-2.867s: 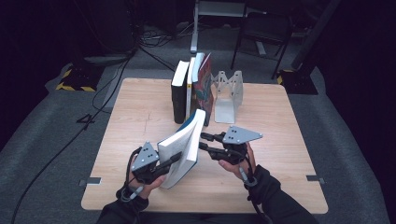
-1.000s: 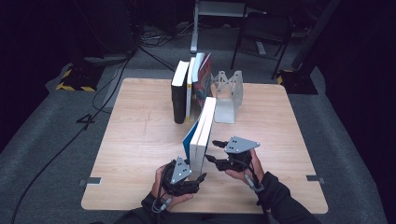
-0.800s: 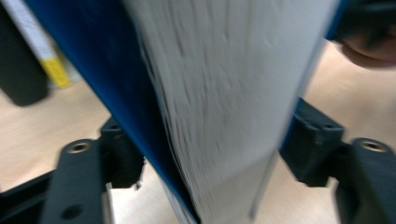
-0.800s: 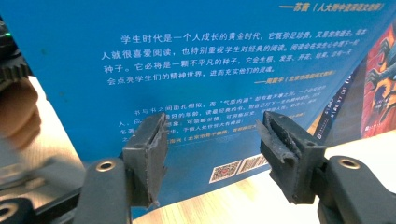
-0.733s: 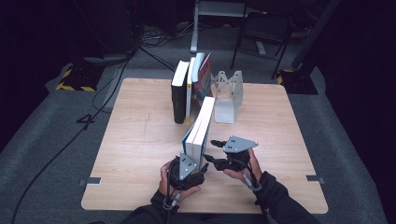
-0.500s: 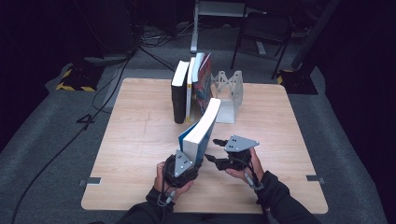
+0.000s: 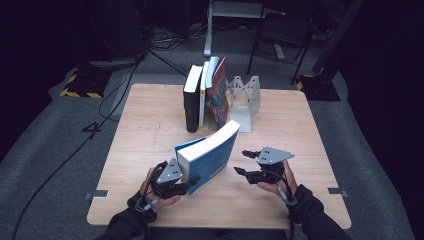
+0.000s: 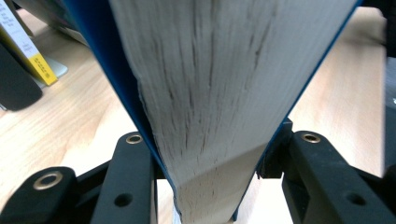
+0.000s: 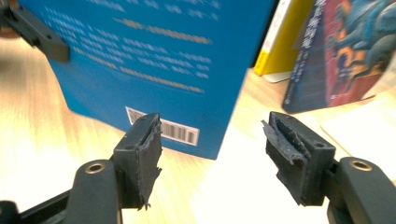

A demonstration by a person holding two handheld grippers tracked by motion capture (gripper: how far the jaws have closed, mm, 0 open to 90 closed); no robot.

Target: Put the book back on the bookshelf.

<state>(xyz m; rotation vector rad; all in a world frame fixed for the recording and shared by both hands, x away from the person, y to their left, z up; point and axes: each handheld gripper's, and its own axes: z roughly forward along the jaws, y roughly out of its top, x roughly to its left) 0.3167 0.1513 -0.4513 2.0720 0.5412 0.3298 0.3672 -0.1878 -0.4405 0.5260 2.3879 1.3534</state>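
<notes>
Since a second back the thick blue-covered paperback book (image 7: 210,155) has tipped from standing nearly on edge to leaning over leftward, its pale page block (image 8: 210,93) now facing up, and the left gripper (image 7: 186,180) has slid in under its near corner; that gripper's jaws closed in during that second and now clamp the book, one black jaw on each blue cover with the page block pinched between them, as the left gripper view shows. Right gripper (image 7: 240,162): jaws opened a little and stand apart with nothing between them, worn black pads (image 9: 149,140) bare, aimed at the book's back cover with its white barcode label (image 9: 175,128), just beside the book but not touching. The book is held tilted over the light wooden table (image 7: 135,130), near the front half, its far top corner pointing toward the row of upright books (image 7: 205,95). That row stands well behind the held book at the table's far middle: a black-spined volume (image 7: 191,102), a pale one with yellow, and a dark one with a red-and-blue illustrated cover (image 7: 220,92). Just to the right of the row stands a white metal bookend rack (image 7: 245,97). Both of the person's hands sit in front of the held book at the near edge.
</notes>
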